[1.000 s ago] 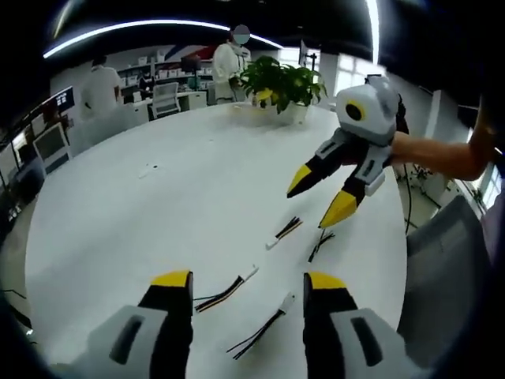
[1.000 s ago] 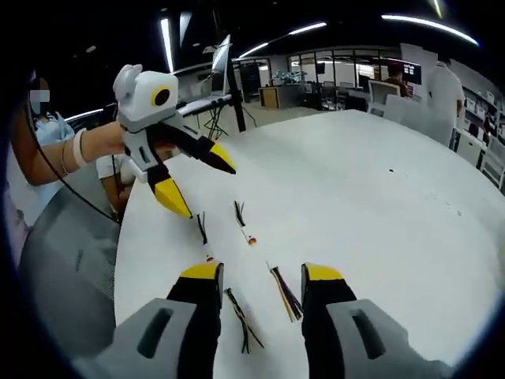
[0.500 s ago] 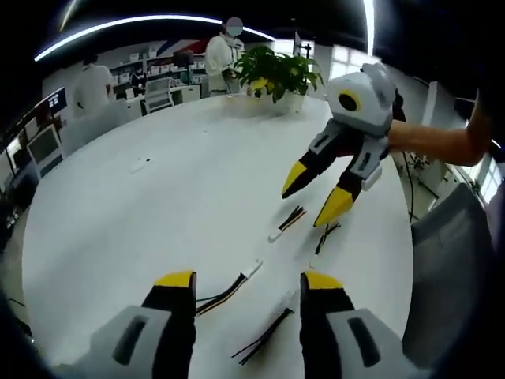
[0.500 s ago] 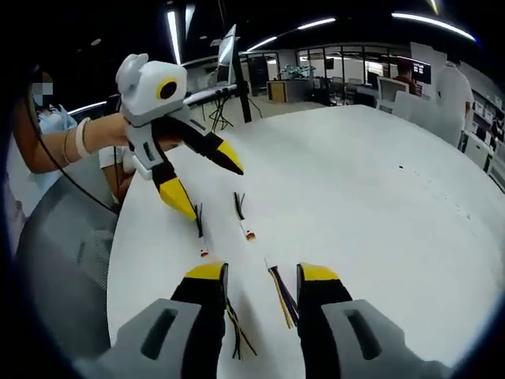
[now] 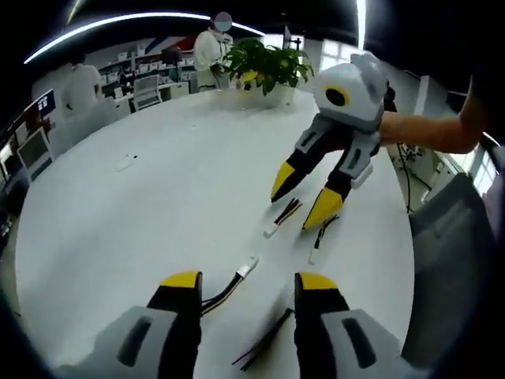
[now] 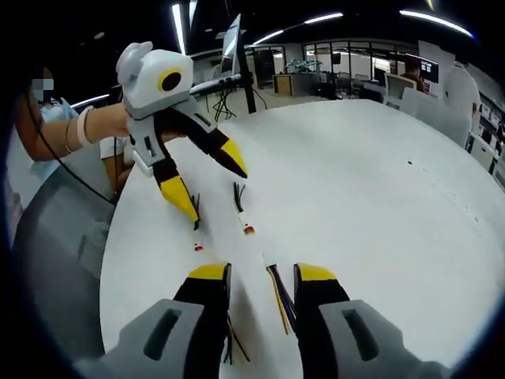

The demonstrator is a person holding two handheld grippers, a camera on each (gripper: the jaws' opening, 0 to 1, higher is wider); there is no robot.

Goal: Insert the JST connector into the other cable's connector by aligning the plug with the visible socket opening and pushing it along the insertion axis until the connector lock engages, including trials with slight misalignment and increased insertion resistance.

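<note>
Several short wire cables with small white JST connectors lie on the white round table [image 5: 118, 213]. In the left gripper view, one cable [image 5: 237, 278] lies between my left gripper's [image 5: 248, 281] open jaws and a dark one [image 5: 264, 341] lies lower. Two more cables [image 5: 282, 218] [image 5: 319, 237] lie under the right gripper [image 5: 301, 201], which hovers open just above them. In the right gripper view, my right gripper [image 6: 260, 272] is open over a cable [image 6: 278, 294]. The left gripper [image 6: 209, 183] hangs open over two cables [image 6: 196, 225] [image 6: 241, 207]. Neither gripper holds anything.
A potted plant [image 5: 268, 67] stands at the table's far edge, with people and desks behind it. A grey chair [image 5: 450, 260] sits beside the table's edge. A person's forearm [image 6: 95, 130] holds the other gripper. A stand [image 6: 241, 63] rises behind the table.
Both views have moved closer to the cables. Each gripper now hangs lower and nearer to its pair of cables. All cables lie where they were.
</note>
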